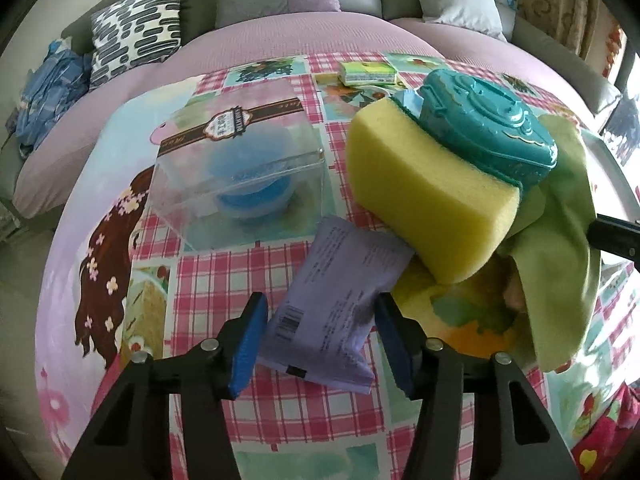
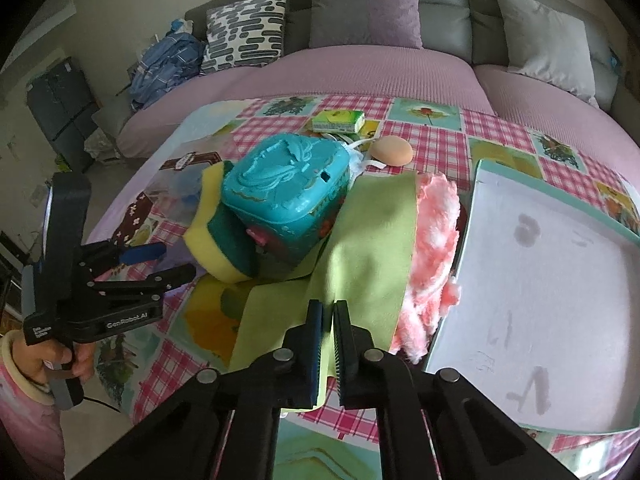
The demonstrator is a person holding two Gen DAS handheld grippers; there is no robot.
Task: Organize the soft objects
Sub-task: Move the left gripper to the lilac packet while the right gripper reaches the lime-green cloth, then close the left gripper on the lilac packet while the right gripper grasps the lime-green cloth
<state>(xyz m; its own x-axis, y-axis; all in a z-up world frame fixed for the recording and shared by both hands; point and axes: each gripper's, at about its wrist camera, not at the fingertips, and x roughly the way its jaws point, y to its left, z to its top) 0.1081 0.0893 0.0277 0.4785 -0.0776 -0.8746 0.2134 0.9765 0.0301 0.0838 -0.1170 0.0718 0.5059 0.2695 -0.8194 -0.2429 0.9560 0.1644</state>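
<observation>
A purple packet [image 1: 332, 300] lies flat on the checked tablecloth between the fingers of my left gripper [image 1: 320, 344]. The blue pads stand at its two long edges, and it is not squeezed. My right gripper [image 2: 328, 308] is shut on the near edge of a green cloth [image 2: 368, 248]. The cloth runs under a teal plastic box [image 2: 288, 204], which rests tilted on a yellow sponge [image 2: 216, 248]. A pink fluffy item [image 2: 434, 248] lies beside the cloth. In the right wrist view the left gripper [image 2: 160, 264] is at the left, with a hand [image 2: 60, 360] holding it.
A white tray [image 2: 560, 280] with a teal rim sits at the right. A clear box [image 1: 240, 168] with a blue tub inside stands beyond the packet. Farther back are a green pack [image 2: 338, 121] and a beige ball [image 2: 392, 151]. A sofa with cushions [image 2: 246, 28] lies behind.
</observation>
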